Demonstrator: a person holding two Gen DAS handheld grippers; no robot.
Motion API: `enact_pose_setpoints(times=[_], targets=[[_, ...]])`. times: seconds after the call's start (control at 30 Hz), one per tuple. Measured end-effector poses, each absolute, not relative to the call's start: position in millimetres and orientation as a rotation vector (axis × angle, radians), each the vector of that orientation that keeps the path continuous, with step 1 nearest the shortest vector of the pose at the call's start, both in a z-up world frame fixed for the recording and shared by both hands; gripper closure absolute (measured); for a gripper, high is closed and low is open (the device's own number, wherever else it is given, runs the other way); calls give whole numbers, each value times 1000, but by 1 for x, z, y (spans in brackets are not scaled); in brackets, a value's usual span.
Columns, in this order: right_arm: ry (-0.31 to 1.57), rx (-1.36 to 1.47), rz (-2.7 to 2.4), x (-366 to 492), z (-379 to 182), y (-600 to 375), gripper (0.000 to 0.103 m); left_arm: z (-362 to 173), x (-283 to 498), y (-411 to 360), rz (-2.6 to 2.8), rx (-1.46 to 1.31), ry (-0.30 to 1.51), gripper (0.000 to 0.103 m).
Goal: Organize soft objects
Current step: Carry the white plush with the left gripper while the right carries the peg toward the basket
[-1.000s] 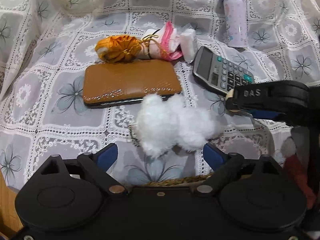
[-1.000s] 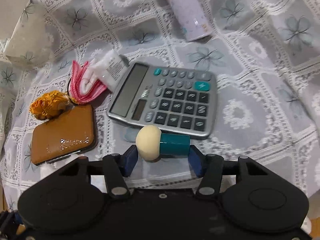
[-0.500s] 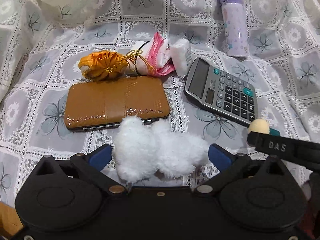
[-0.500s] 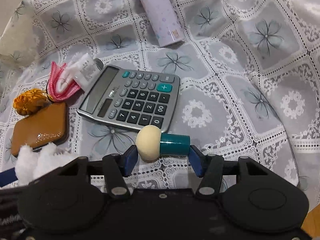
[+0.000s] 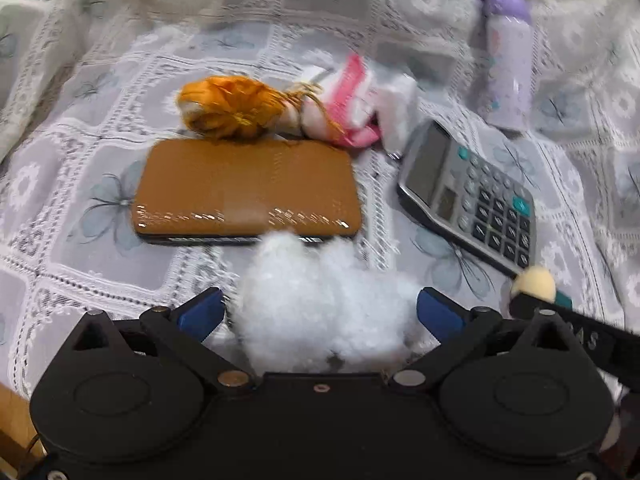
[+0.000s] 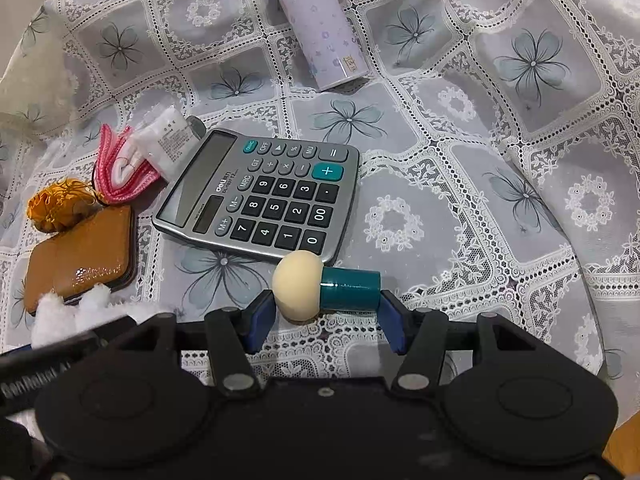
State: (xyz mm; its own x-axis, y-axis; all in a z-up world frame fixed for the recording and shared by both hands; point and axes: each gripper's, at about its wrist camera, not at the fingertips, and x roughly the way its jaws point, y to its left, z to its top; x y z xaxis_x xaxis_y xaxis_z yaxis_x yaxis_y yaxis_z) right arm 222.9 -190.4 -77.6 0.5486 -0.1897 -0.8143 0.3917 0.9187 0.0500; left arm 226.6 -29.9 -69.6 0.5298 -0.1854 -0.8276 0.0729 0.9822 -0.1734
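Straddling the fluffy white plush toy (image 5: 324, 308), the left gripper (image 5: 320, 312) stands released; the right gripper (image 6: 326, 308), grasping the cream-headed teal peg (image 6: 326, 286), could bump it

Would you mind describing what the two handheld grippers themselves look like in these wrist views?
Both look alike: the left gripper and right gripper have matte black bodies with two round housings, silver pivot screws, angled black linkages and blue finger pads. White lettering marks the side of each body. No cables, hands or sleeves show.

White fluff (image 5: 324, 312); tan wallet (image 5: 246, 190); lilac flowered bottle (image 6: 320, 28).
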Motion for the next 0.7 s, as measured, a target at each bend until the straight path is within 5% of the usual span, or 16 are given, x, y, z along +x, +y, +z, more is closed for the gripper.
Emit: enact_pose_setpoints(times=[0.7], targets=[[919,252,-337,220,-77,-193,47,-67,225,-26,-13,-266,1046,4]])
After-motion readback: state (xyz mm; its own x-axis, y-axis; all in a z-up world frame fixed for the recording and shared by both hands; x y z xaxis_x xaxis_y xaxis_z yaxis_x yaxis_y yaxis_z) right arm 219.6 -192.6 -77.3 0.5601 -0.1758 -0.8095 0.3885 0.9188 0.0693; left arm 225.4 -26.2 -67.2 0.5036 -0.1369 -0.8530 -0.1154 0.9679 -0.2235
